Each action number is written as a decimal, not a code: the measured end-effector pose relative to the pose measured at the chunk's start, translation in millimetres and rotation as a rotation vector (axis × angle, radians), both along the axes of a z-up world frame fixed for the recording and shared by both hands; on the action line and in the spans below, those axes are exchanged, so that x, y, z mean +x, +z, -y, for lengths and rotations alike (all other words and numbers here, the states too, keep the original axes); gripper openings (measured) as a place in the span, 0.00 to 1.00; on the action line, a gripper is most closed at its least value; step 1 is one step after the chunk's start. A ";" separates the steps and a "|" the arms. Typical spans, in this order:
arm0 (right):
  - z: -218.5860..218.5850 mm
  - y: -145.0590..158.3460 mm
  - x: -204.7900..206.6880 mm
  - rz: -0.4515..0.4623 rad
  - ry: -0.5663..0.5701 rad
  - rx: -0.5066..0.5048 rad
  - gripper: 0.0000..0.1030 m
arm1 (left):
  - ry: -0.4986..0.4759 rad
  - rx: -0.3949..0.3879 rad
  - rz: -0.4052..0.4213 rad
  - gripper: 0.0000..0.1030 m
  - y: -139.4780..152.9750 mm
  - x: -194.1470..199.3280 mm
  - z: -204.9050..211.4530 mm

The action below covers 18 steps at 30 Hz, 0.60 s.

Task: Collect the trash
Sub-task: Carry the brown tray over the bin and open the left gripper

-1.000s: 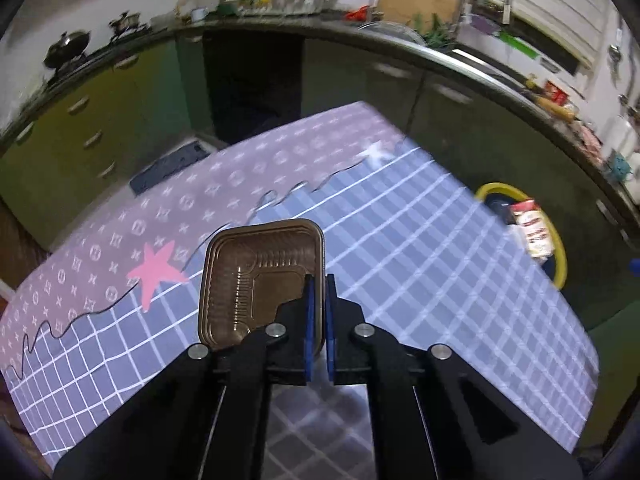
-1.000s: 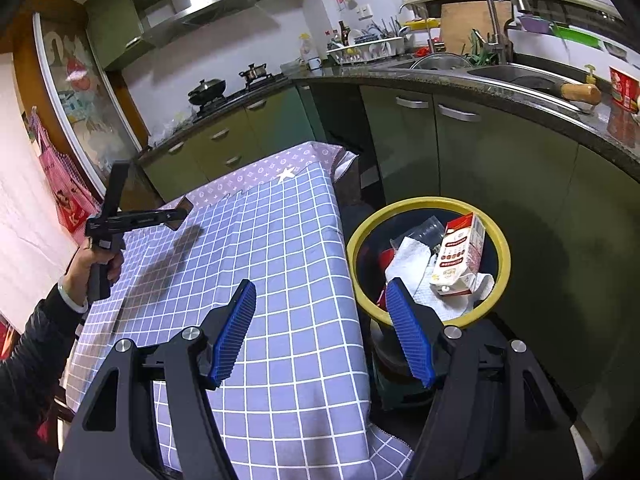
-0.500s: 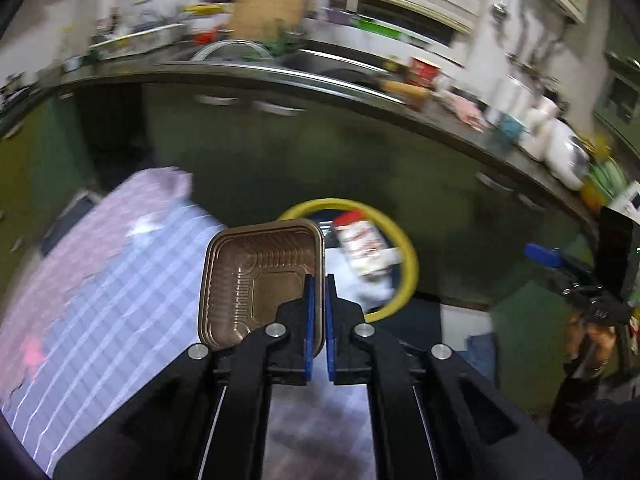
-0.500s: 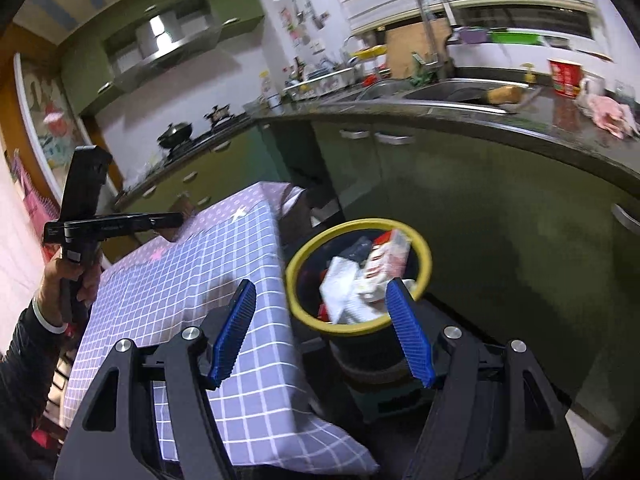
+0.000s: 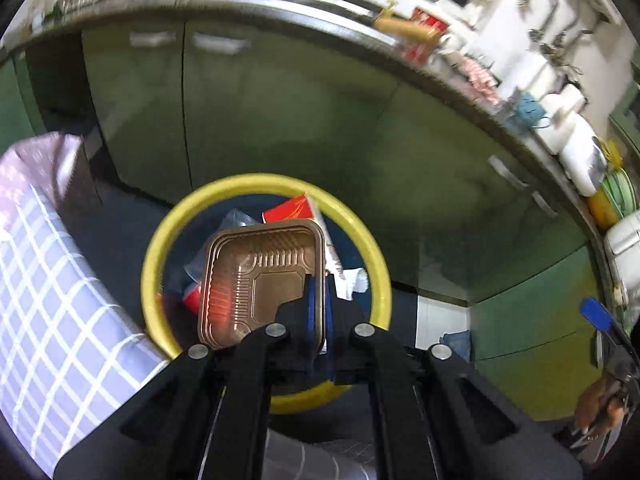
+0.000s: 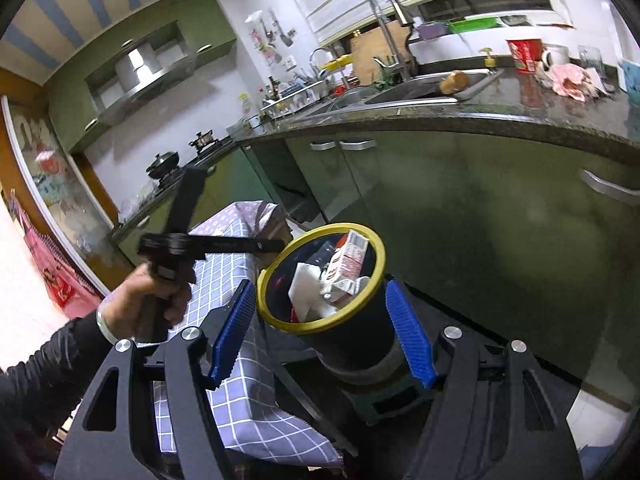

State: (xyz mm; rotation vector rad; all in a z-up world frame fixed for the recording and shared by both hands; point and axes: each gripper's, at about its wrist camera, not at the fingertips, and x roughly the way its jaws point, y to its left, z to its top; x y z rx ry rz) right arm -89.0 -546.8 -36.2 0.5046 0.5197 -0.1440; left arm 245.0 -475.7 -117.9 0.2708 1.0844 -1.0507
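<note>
Two blue pads of the left gripper [image 5: 318, 300] pinch the right rim of a brown plastic tray [image 5: 260, 280], held over the mouth of the yellow-rimmed trash bin [image 5: 154, 264] beside the checked tablecloth [image 5: 52, 304]. From the right wrist, the right gripper [image 6: 322, 330] stands spread and empty around the bin [image 6: 320, 324], where a red-and-white carton [image 6: 346, 266] lies, its print too small to read.

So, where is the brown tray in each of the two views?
Left wrist: the tray is at lower centre, clamped by its right rim in the left gripper, above the bin.
Right wrist: I cannot make it out; the left gripper shows only side-on at the left.
Shared landmark: the yellow-rimmed bin, with a red and white carton inside.
</note>
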 end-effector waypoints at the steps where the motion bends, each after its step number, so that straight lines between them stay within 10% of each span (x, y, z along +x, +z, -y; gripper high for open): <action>1: 1.6 -1.8 0.2 -0.001 -0.002 0.007 0.66 | 0.004 0.016 -0.002 0.05 -7.2 1.0 4.8; 5: 6.1 -7.9 3.6 -0.007 0.002 0.031 0.66 | 0.018 0.051 -0.036 0.11 -28.4 6.5 8.4; 8: 1.5 -7.1 8.2 -0.007 0.011 0.028 0.67 | 0.026 0.065 -0.039 0.53 -34.0 6.9 5.7; 18: -25.3 8.8 9.9 -0.004 0.038 -0.039 0.71 | 0.088 -0.039 0.068 0.57 24.6 -28.7 -60.0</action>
